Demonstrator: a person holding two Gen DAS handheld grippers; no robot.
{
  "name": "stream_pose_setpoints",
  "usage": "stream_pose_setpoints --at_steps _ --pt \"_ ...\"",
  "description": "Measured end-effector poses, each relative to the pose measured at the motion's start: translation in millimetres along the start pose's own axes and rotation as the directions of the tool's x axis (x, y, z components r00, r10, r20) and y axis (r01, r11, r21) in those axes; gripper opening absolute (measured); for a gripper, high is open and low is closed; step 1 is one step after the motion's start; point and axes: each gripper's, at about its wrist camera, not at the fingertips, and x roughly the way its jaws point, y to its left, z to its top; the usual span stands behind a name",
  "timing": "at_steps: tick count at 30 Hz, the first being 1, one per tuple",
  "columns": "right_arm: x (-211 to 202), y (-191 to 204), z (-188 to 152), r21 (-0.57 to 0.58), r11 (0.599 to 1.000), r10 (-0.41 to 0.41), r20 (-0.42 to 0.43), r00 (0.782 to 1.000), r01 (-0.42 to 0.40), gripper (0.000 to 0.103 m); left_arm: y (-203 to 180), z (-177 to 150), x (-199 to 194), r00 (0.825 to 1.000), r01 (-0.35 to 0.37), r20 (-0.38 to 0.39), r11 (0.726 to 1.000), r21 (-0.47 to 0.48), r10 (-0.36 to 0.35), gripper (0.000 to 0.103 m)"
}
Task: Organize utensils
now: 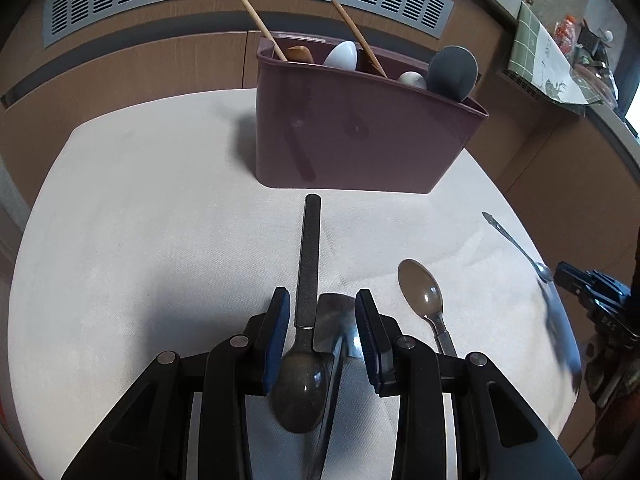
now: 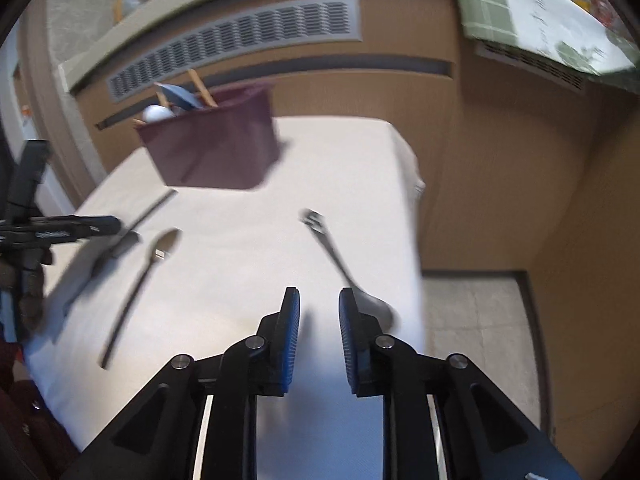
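Item: your left gripper point(image 1: 322, 304), fingers spread wide and clamping nothing, poised over the bench point(image 1: 160, 220) because two utensils lie between them: a black-handled spoon point(image 1: 308, 280), bowl toward you and handle running to 12 o'clock, and a steel utensil point(image 1: 334, 326) just beside it, its type unclear.

Item: maroon utensil caddy point(image 1: 360, 136), at 12 o'clock, upright, already stocked with chopsticks point(image 1: 260, 24), white spoons point(image 1: 340, 54) and a grey ladle point(image 1: 452, 72); judged the destination.

Item: brown spoon point(image 1: 422, 288), at 2 o'clock, loose on the cloth.

Item: your right gripper point(image 2: 319, 308), fingers parted and empty, hovering near a fork point(image 2: 340, 260) at 1 o'clock by the bench edge, likely its next pick.
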Motion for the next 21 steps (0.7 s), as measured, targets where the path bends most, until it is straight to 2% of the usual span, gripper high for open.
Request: stream_pose_setpoints --at_steps 3,6,9,11,14,17,18,19,21 --pt "7 -13 0 -0.010 1.000 -0.026 -0.014 1.000 0.026 0.021 3 -1 0 1.000 -0.009 -0.009 1.000 -0.015 0.009 0.035" --pt "18 -28 9 0.019 0.999 0.041 -0.014 0.999 -0.040 0.021 8 -2 -3 1.000 -0.016 -0.007 0.999 -0.030 0.016 0.035" --pt "38 -47 20 0.116 0.985 0.135 -0.047 0.990 -0.129 0.023 14 -5 -7 1.000 -0.020 0.000 0.998 -0.051 0.020 0.035" --pt "47 -51 20 0.160 0.978 0.151 -0.083 0.985 -0.136 0.025 19 -6 -10 1.000 -0.023 0.006 0.998 -0.067 0.023 0.035" --pt "44 -42 15 0.165 0.975 0.165 -0.087 0.982 -0.149 0.026 23 -7 -8 1.000 -0.017 0.002 0.997 -0.078 0.017 0.035" --pt "40 -15 8 0.121 0.969 0.229 -0.120 0.966 -0.215 0.027 21 -7 -5 1.000 -0.011 -0.003 0.997 -0.077 0.010 0.035" --pt "40 -5 5 0.097 0.972 0.226 -0.139 0.964 -0.214 0.028 20 -7 -5 1.000 -0.008 -0.004 0.997 -0.077 0.008 0.035" --pt "39 9 4 0.046 0.985 0.172 -0.132 0.976 -0.168 0.028 17 -7 -5 1.000 -0.003 -0.005 0.997 -0.074 0.002 0.035" --pt "39 23 4 -0.021 0.995 0.094 -0.137 0.986 -0.097 0.028 11 -7 -4 1.000 0.013 -0.005 0.998 -0.068 -0.014 0.035"
